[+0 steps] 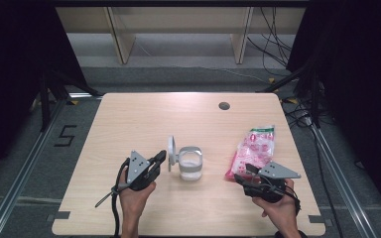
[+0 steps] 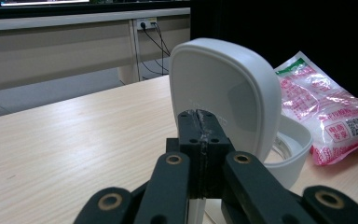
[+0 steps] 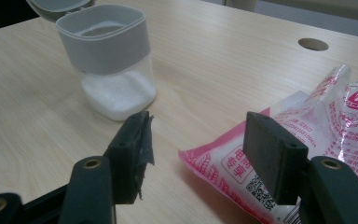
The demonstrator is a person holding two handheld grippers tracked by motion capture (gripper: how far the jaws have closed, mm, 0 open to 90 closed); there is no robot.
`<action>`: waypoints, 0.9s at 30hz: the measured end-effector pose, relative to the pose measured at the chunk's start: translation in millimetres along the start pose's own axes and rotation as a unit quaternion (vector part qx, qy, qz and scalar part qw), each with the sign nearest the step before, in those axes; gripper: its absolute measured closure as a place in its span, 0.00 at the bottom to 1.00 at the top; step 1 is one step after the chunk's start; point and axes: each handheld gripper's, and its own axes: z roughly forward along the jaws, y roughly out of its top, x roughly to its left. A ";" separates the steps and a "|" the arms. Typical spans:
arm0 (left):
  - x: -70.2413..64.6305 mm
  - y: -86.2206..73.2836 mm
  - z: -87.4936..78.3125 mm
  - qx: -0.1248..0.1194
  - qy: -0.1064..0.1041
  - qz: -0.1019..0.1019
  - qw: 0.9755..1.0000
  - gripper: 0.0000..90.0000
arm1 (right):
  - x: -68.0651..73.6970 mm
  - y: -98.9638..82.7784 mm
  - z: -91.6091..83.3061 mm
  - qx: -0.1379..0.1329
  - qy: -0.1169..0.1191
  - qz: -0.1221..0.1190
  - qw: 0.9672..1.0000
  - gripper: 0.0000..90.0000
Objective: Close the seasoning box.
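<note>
— White plastic is what I've got ahead of my left gripper: the container, clear below with white powder in it, its hinged lid standing open and upright just past the jaw tips.

— Are the jaws holding that lid?

— No. They're pressed flat together with nothing between them, right in front of the lid; whether the tips touch it I cannot tell.

— And your right gripper?

— Jaws apart, gripping nothing. The pink-and-white bag lies by one jaw, its corner reaching into the gap; the container sits beyond the other jaw, all on the wooden table.
</note>
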 end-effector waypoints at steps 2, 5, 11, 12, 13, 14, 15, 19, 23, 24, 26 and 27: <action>-0.9 1.4 0.1 0.000 -0.002 0.003 1.000 0.99 | -0.5 0.2 -0.8 0.004 -0.003 -0.001 1.000 0.47; -3.0 2.7 1.1 0.004 -0.007 0.006 1.000 0.99 | -0.7 -0.1 0.3 -0.001 -0.003 -0.002 1.000 0.46; -7.4 3.7 4.0 0.007 -0.010 0.011 1.000 0.99 | -0.1 -0.1 1.1 0.000 0.001 -0.002 1.000 0.45; -8.0 4.1 4.4 0.007 -0.010 0.010 1.000 0.99 | 0.2 0.0 0.9 0.000 0.002 0.000 1.000 0.45; -8.5 4.3 4.6 0.007 -0.010 0.012 1.000 0.99 | 0.2 0.1 1.2 -0.001 0.002 0.001 1.000 0.45; -9.0 4.3 5.5 0.004 -0.013 0.012 1.000 0.99 | 0.5 0.3 0.7 0.001 0.000 0.002 1.000 0.45; -9.3 5.1 4.8 0.007 -0.012 0.014 1.000 0.99 | 0.2 0.2 1.2 -0.001 0.002 0.000 1.000 0.45; -10.9 5.6 6.8 0.008 -0.012 0.015 1.000 0.99 | 0.1 0.3 0.8 0.000 -0.001 -0.001 1.000 0.45; -14.2 6.5 9.0 0.009 -0.015 0.016 1.000 0.99 | 0.8 0.3 1.4 -0.002 0.004 0.002 1.000 0.45; -15.1 6.7 9.6 0.010 -0.016 0.019 1.000 0.99 | 0.9 0.5 1.2 -0.002 0.005 0.004 1.000 0.45; -16.5 7.0 10.5 0.013 -0.018 0.022 1.000 0.99 | 0.8 0.5 1.3 -0.003 0.004 0.002 1.000 0.46; -17.3 7.1 11.1 0.011 -0.018 0.019 1.000 0.99 | 2.8 0.3 1.0 -0.002 0.005 0.010 1.000 0.46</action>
